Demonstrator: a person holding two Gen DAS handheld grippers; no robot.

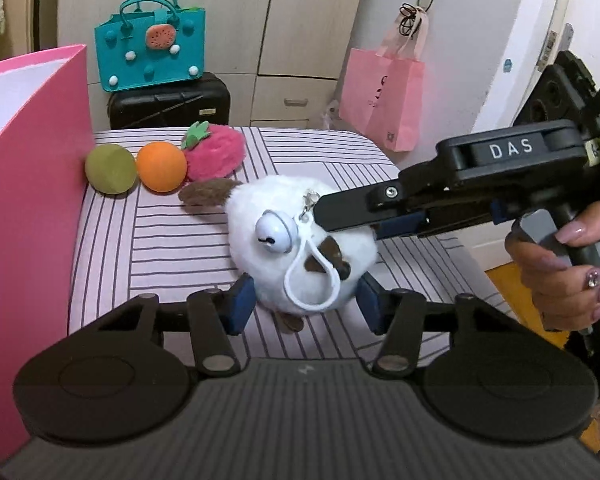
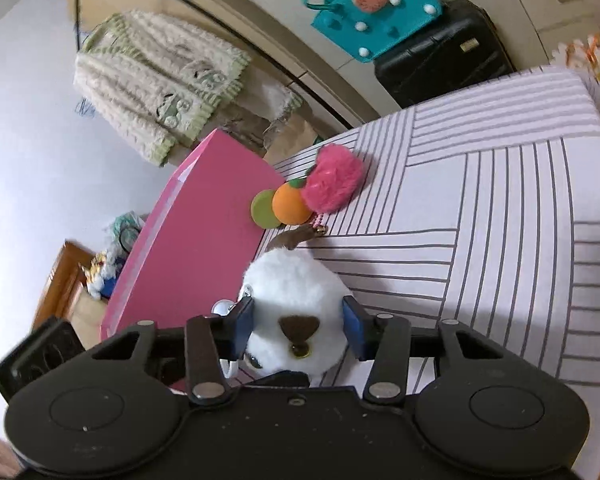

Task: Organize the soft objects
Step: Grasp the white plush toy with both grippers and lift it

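Observation:
A white fluffy plush dog (image 1: 300, 240) with brown patches, a bell and a white loop sits on the striped surface (image 1: 160, 240). My left gripper (image 1: 304, 300) has its blue pads against both sides of the plush's lower part. My right gripper (image 2: 298, 322) comes in from the right in the left wrist view and is closed on the same plush (image 2: 296, 300). A green ball (image 1: 110, 168), an orange ball (image 1: 161, 166) and a pink fuzzy strawberry (image 1: 216, 156) lie in a row at the far left, beside a pink box (image 1: 32, 200).
The pink box wall (image 2: 196, 248) stands along the left edge of the striped surface (image 2: 500, 220). A teal bag (image 1: 150, 48) sits on a black suitcase (image 1: 170, 104) behind. A pink paper bag (image 1: 380, 96) hangs at the back right.

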